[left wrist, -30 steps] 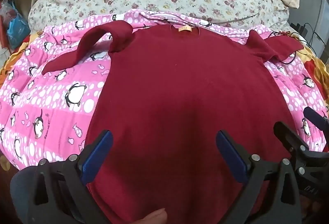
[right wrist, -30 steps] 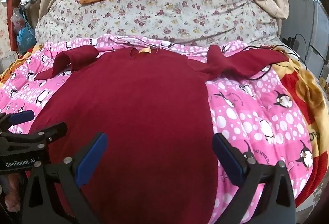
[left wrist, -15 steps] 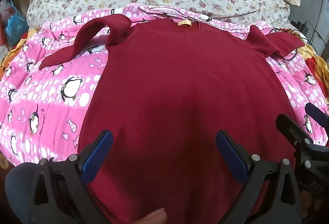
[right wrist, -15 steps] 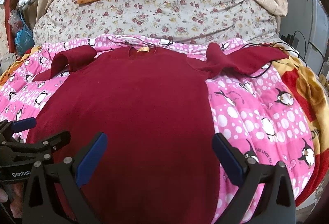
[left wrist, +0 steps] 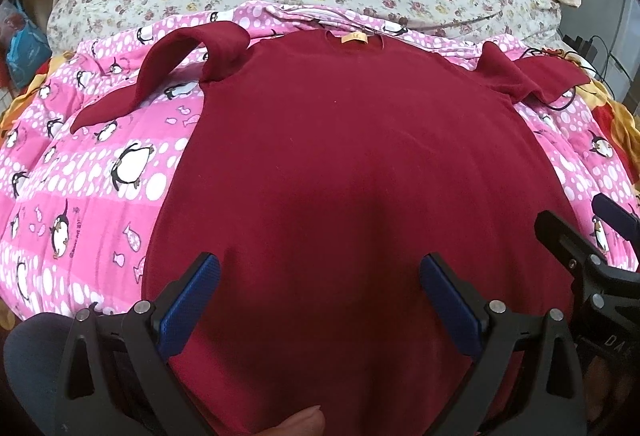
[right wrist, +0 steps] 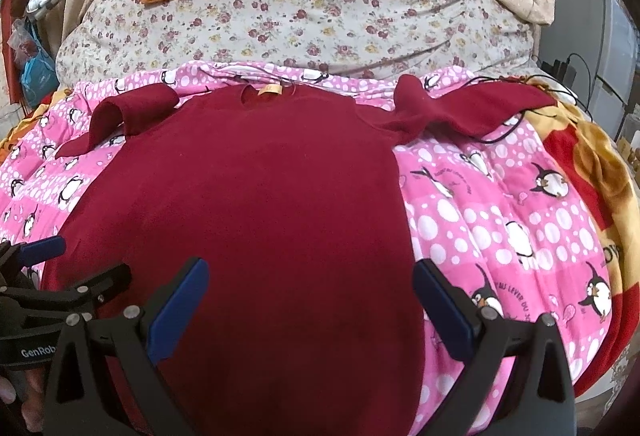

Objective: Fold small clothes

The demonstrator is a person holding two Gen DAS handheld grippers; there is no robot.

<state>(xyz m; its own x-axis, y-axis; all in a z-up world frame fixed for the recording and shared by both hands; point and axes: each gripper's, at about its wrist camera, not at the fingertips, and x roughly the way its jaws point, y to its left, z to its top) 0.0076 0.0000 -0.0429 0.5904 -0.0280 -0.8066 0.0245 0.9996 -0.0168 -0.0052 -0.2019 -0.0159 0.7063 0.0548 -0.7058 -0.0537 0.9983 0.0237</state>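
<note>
A dark red sweater (left wrist: 352, 171) lies flat on a pink penguin blanket (left wrist: 80, 187), sleeves crumpled outward. Left gripper (left wrist: 320, 300) and right gripper (right wrist: 312, 300) hover above its hem — wide open, empty. Soft, light, floppy knit — probably best pinched at a sleeve or hem corner.

Matt knit-looking sweater (left wrist: 352, 163) on soft, perhaps quilted blanket (left wrist: 92, 171).

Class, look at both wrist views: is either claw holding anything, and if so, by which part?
Nothing is held. The left claw and right claw are both open above the red sweater.
</note>
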